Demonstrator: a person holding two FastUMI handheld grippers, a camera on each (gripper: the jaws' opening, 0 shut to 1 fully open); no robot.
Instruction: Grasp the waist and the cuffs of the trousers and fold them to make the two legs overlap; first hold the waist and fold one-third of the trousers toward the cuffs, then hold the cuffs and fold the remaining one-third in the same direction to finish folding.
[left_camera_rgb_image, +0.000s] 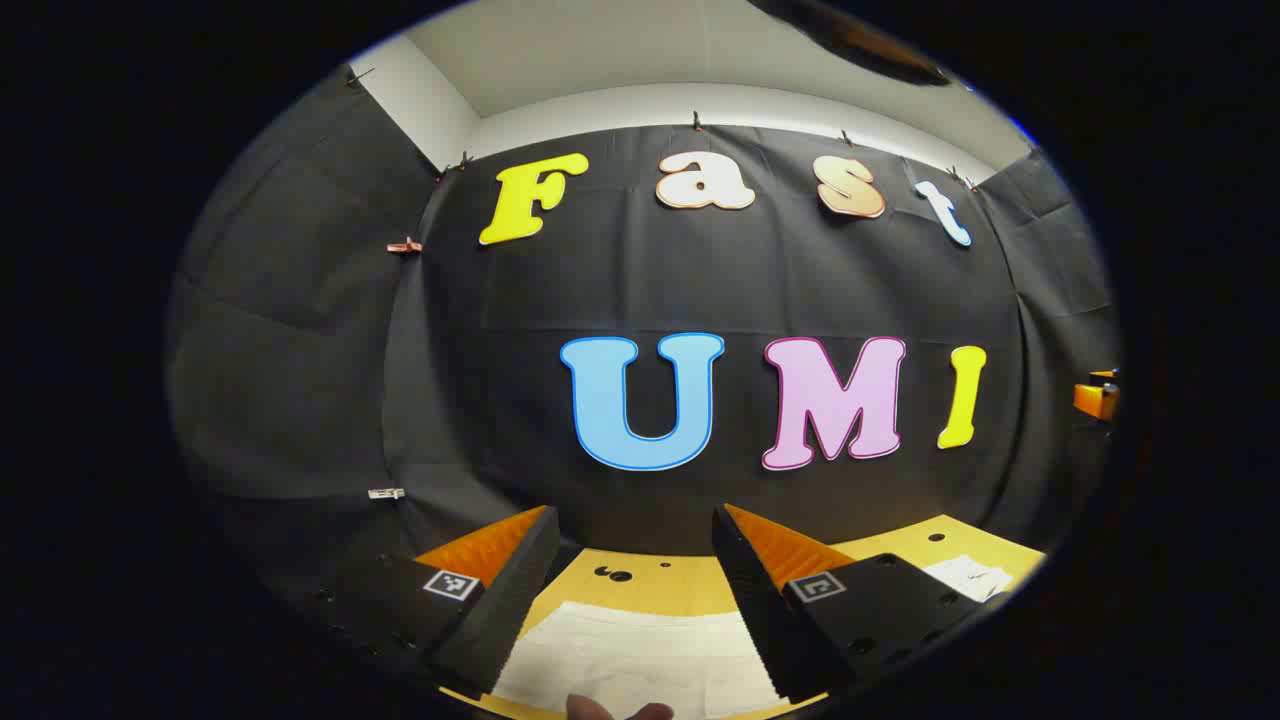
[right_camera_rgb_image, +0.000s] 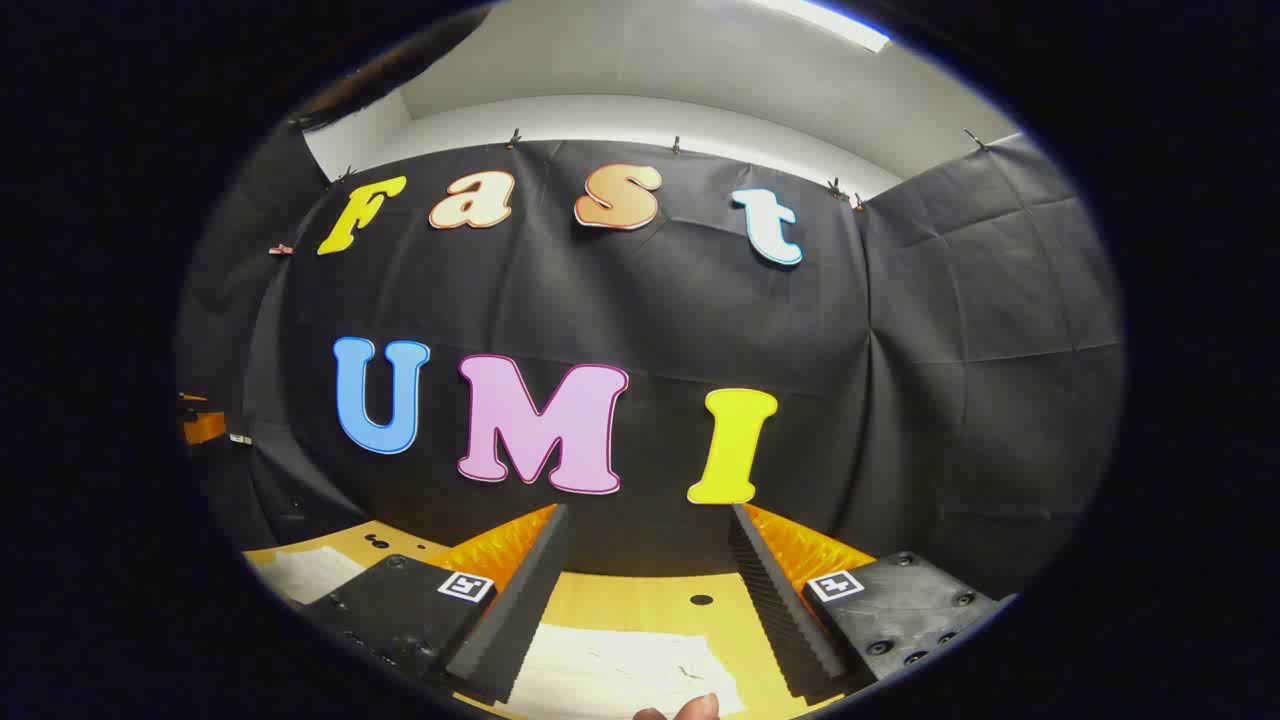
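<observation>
Hovering open left gripper (left_camera_rgb_image: 635, 560), right gripper (right_camera_rgb_image: 650, 555), trousers (left_camera_rgb_image: 640, 660) below

Both cameras sit low above the yellow surface (left_camera_rgb_image: 680, 580), facing the booth's black cloth wall (left_camera_rgb_image: 640, 270) head-on from near; the two views share that wall and the surface's far edge.

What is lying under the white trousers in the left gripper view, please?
The white trousers lie on a yellow table with small dark holes. The part of the table beneath the cloth is covered.
</observation>
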